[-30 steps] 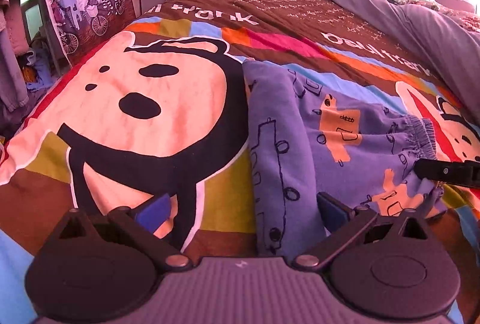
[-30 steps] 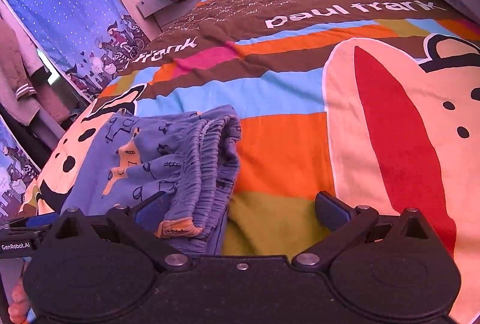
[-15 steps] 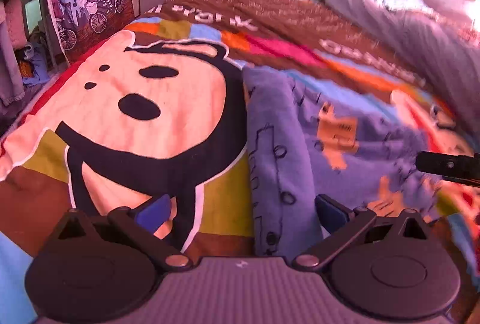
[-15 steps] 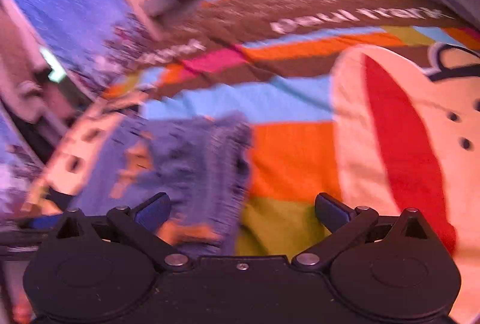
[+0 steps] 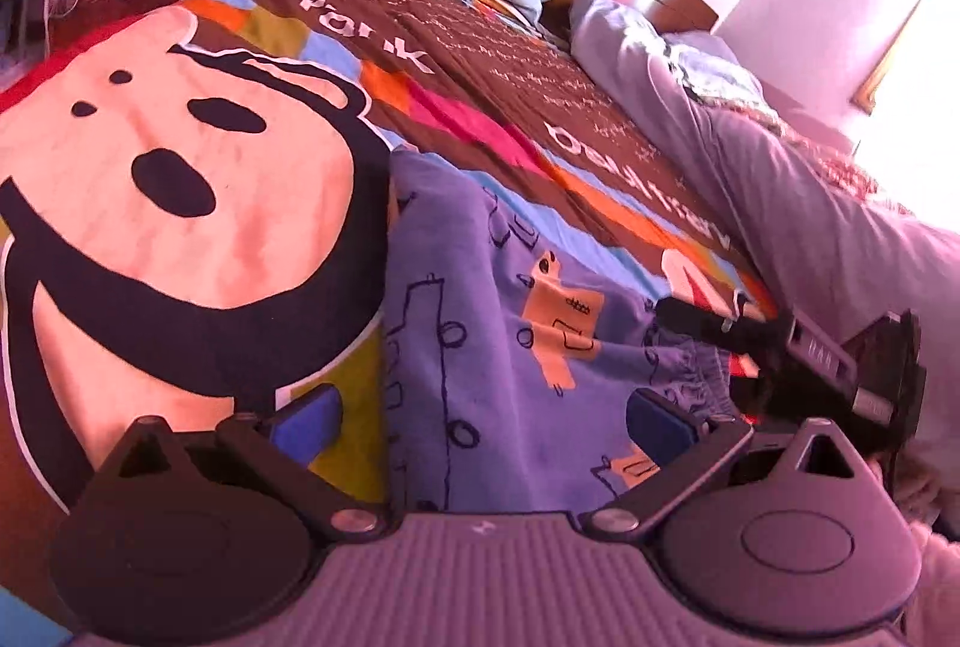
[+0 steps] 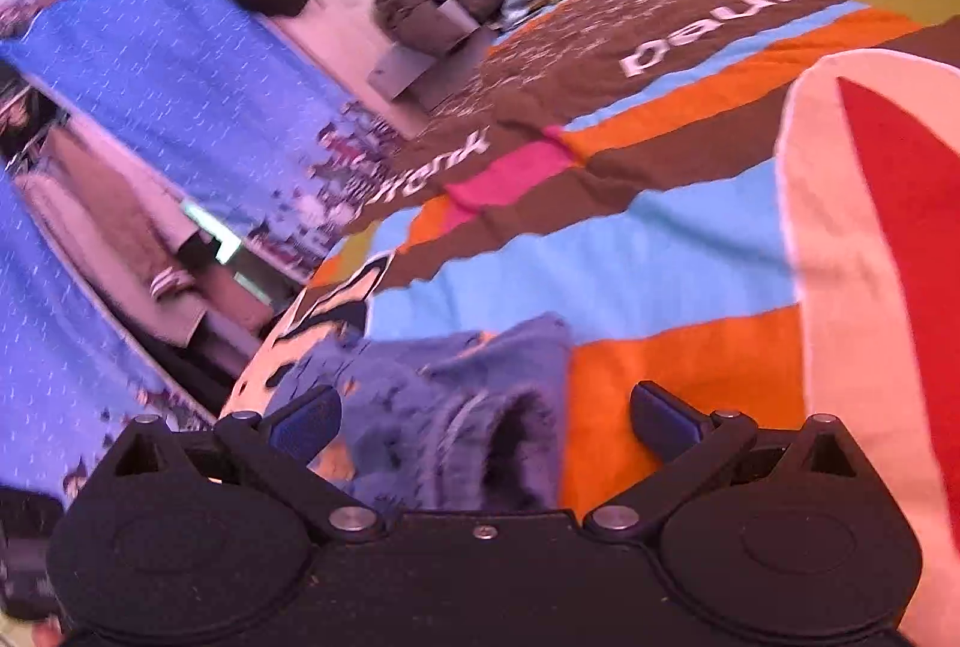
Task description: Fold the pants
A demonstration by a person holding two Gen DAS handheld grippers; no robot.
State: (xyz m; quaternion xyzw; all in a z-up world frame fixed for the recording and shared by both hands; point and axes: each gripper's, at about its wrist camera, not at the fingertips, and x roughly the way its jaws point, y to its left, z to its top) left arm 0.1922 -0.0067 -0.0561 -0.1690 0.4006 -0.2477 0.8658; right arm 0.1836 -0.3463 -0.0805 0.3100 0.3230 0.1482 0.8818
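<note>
While both tools were held wide apart and empty, the blue cartoon-printed fleece pants were seen lower centre of the left wrist view, lying folded on the brightly patterned monkey-face bedspread. The left gripper straddled their near edge; at right, the right gripper straddled the gathered waistband. A further fold was judged to be in hand, calling for both near corners to be pinched. The right view was blurred, and the layers underneath were hidden.
</note>
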